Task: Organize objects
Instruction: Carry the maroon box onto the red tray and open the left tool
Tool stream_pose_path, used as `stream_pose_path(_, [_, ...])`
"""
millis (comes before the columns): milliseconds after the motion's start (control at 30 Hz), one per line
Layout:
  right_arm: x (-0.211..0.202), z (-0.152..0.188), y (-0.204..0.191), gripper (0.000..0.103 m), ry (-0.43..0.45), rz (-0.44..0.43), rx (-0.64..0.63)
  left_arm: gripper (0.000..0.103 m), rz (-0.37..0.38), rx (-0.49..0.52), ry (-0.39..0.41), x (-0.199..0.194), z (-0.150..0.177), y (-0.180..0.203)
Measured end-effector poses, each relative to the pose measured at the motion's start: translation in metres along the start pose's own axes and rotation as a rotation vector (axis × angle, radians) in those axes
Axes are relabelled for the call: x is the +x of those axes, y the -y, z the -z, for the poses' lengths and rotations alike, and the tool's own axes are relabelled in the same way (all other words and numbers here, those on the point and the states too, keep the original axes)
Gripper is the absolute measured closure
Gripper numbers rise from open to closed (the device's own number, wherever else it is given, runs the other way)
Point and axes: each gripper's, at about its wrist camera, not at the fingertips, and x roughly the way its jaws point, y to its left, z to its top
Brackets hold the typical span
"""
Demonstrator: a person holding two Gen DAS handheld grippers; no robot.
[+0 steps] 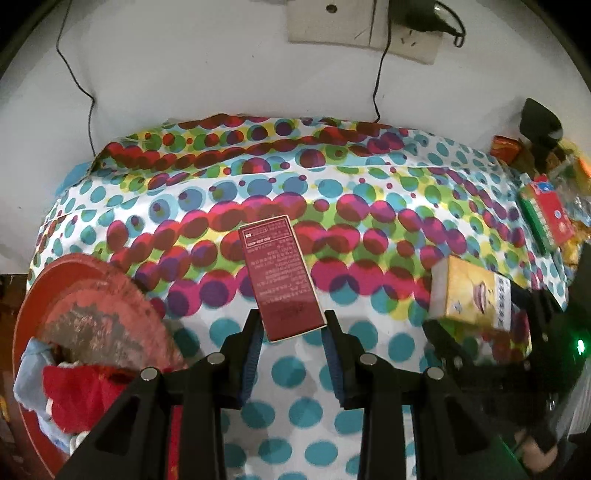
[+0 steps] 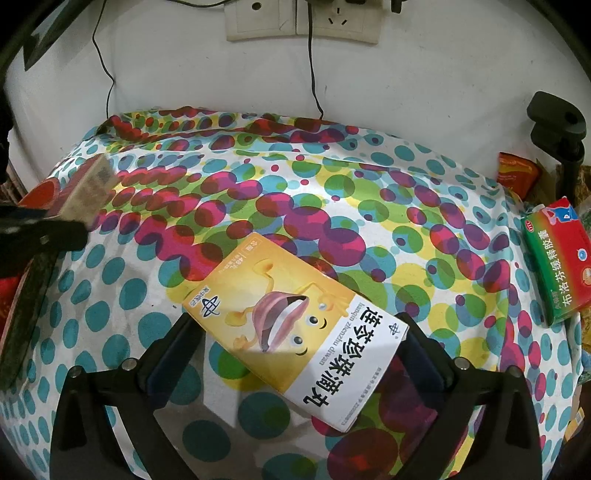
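A slim maroon box with small print stands between the fingers of my left gripper. The pads press its lower end, and it is held above the dotted cloth. In the right wrist view this box shows blurred at the far left. My right gripper is shut on a yellow box with a cartoon clam. That box lies slantwise between the fingers and casts a shadow on the cloth below. In the left wrist view the yellow box sits at the right, tilted.
A worn red round tray with red and blue cloth in it lies at the left edge. A green and red medicine box and snack packets sit at the right, beside a black clamp stand. Cables hang from the wall sockets.
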Motion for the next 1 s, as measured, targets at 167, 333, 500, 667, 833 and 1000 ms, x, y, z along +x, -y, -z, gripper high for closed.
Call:
stream_pose_path(167, [0.001,0.000,0.000,0.001,0.000,-0.001,0.000,0.070,0.012,0.022,0.019,-0.015,0.000,-0.010])
stream_pose_path(333, [0.001,0.000,0.000,0.001,-0.001,-0.001,-0.001,0.070,0.011,0.044,0.051,-0.041,0.016,-0.012])
stream_pose_path(500, [0.001,0.000,0.000,0.001,-0.001,-0.001,-0.001,0.070,0.003,0.051,0.070,-0.064,0.028,-0.024])
stream_pose_path(667, [0.001,0.000,0.000,0.001,-0.001,-0.001,-0.001,0.070,-0.027,0.049,0.081,-0.081,0.037,-0.048])
stream_pose_path(833, [0.001,0.000,0.000,0.001,-0.002,-0.001,-0.001,0.070,-0.071,0.027,0.090,-0.093,0.048,-0.075])
stream_pose_path(1000, [0.001,0.000,0.000,0.001,-0.002,-0.001,-0.001,0.070,-0.099,-0.005,0.090,-0.101,0.060,-0.103])
